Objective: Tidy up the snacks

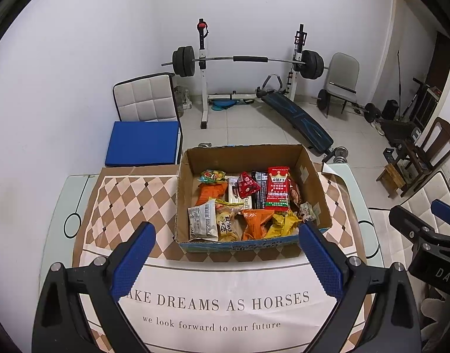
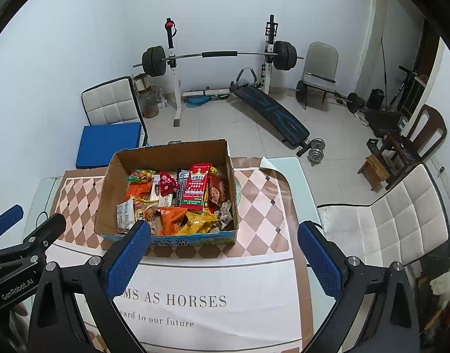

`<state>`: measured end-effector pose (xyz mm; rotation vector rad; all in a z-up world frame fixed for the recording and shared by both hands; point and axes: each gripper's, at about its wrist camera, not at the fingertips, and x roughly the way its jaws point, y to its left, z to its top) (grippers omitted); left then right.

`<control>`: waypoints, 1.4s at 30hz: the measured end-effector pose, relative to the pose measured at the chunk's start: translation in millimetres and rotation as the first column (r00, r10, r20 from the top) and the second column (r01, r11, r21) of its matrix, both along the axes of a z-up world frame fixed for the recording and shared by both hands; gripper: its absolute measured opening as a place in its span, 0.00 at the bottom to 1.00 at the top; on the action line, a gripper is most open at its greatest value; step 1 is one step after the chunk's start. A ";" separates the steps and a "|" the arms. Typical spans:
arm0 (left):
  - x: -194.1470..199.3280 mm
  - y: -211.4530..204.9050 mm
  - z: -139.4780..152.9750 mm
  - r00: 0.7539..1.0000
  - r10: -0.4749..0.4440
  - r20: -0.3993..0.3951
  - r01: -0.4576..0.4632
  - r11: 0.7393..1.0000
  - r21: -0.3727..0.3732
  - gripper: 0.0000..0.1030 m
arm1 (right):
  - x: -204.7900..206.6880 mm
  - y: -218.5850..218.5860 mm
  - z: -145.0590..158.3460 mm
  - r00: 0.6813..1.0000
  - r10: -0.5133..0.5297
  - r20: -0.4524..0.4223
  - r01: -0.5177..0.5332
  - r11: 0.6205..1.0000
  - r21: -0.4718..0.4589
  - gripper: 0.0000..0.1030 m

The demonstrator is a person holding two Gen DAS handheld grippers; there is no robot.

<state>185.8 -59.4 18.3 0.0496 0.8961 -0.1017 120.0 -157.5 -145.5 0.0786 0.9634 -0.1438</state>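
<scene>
My left gripper [image 1: 225, 235] and right gripper [image 2: 225, 232] both hung spread and empty near the cardboard box [image 1: 311, 164], where the snacks [image 1: 245, 203] lay piled inside.

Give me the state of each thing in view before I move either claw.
left claw: open, empty, short of the box
right claw: open, empty, short of the box
cardboard box: upright on the table, top open, holding snacks
red snack packet: lying in the box atop other packets
orange snack packet: in the box, near the front wall
tablecloth: spread flat under the box
</scene>
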 end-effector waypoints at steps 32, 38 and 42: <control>-2.1 0.8 1.9 1.000 -0.001 0.000 0.001 1.000 -0.002 0.97 | -5.0 1.5 0.4 1.000 0.005 -0.002 -0.005 1.000 0.000 0.99; -2.3 1.0 4.5 1.000 -0.005 0.000 0.005 1.000 0.001 0.97 | -5.2 1.3 1.1 1.000 0.006 -0.001 -0.006 1.000 0.002 0.99; -2.9 0.7 4.3 1.000 -0.003 0.000 0.003 1.000 0.001 0.97 | -5.3 1.5 1.2 1.000 0.004 -0.001 -0.004 1.000 0.002 0.99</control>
